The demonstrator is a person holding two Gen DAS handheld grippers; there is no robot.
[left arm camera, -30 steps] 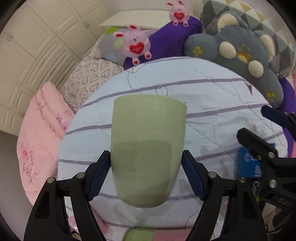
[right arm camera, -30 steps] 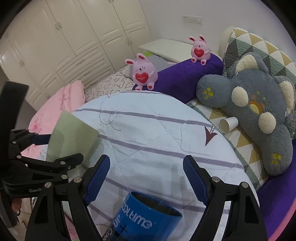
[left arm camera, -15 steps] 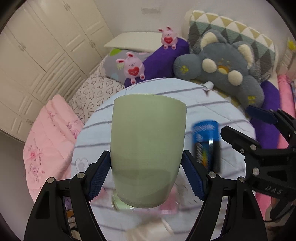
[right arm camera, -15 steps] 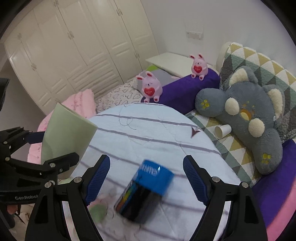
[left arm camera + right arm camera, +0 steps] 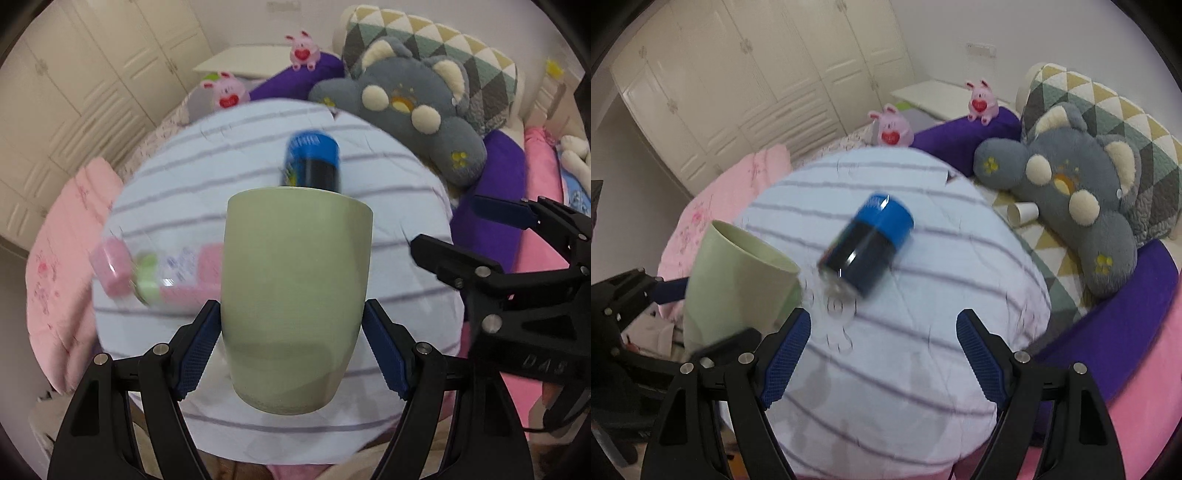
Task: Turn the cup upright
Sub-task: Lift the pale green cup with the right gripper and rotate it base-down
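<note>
A pale green cup (image 5: 295, 288) sits between the blue pads of my left gripper (image 5: 291, 350), which is shut on it and holds it upright, mouth up, above the striped round cushion (image 5: 221, 173). It also shows in the right wrist view (image 5: 735, 284) at the left. My right gripper (image 5: 882, 354) is open and empty above the cushion; it shows in the left wrist view (image 5: 491, 236) at the right. A blue and black cup (image 5: 866, 245) lies tilted on the cushion, blurred.
A grey plush bear (image 5: 1071, 195), purple bolster (image 5: 964, 129), two pink bunny toys (image 5: 892, 127) and a small white paper cup (image 5: 1023, 212) lie behind. A pink blanket (image 5: 59, 266) lies left. Pink and green packets (image 5: 155, 269) lie on the cushion. White wardrobes (image 5: 738, 74) stand behind.
Both grippers have pulled back and up from the cushion. The green cup stays in my left gripper. The blue cup now looks farther away and lies tilted, blurred by motion.
</note>
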